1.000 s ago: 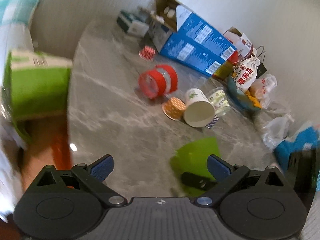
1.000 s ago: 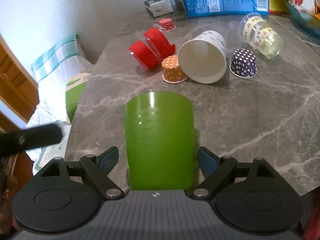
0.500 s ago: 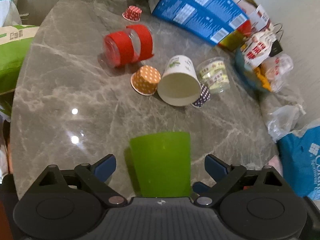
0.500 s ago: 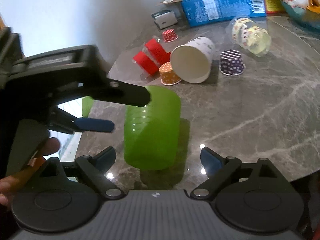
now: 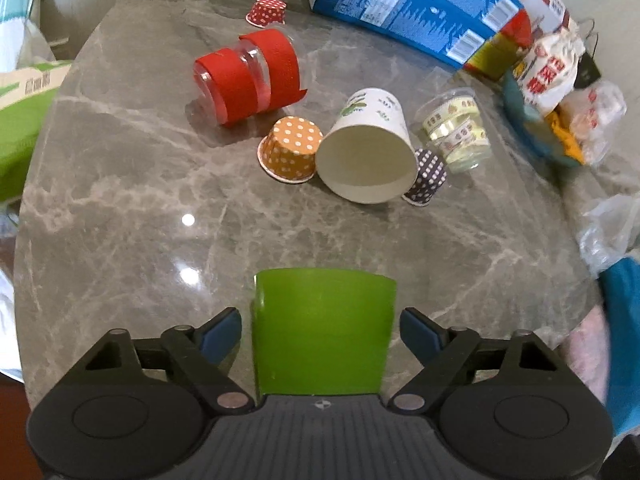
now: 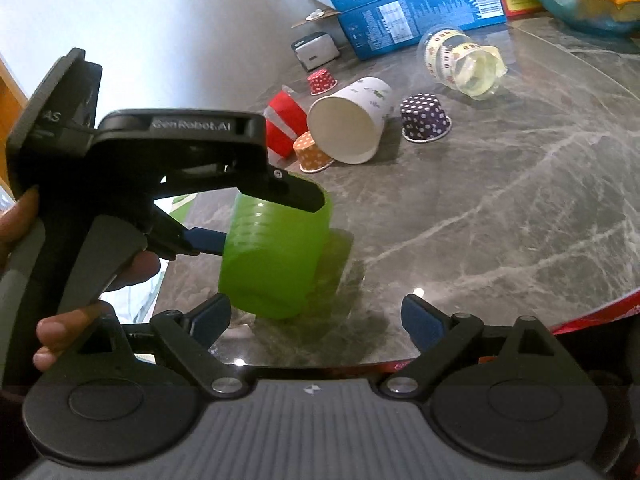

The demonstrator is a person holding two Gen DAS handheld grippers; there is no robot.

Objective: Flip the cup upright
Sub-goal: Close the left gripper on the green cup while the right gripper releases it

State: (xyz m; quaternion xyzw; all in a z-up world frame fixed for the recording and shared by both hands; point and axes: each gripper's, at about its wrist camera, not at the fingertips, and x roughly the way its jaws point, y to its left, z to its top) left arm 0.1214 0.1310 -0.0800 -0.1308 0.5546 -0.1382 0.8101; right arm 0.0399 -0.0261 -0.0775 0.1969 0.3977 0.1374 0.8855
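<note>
Green cup [image 5: 322,332], inverted on bench [image 5: 120,208], newly straddled by left gripper [image 5: 320,330], jaws spread; grasp not yet made.

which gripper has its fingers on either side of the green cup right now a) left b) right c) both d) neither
a) In the left wrist view the green cup sits between the open fingers of the left gripper, and the right wrist view shows that gripper around the cup, while the right gripper is open beside and below it.
</note>
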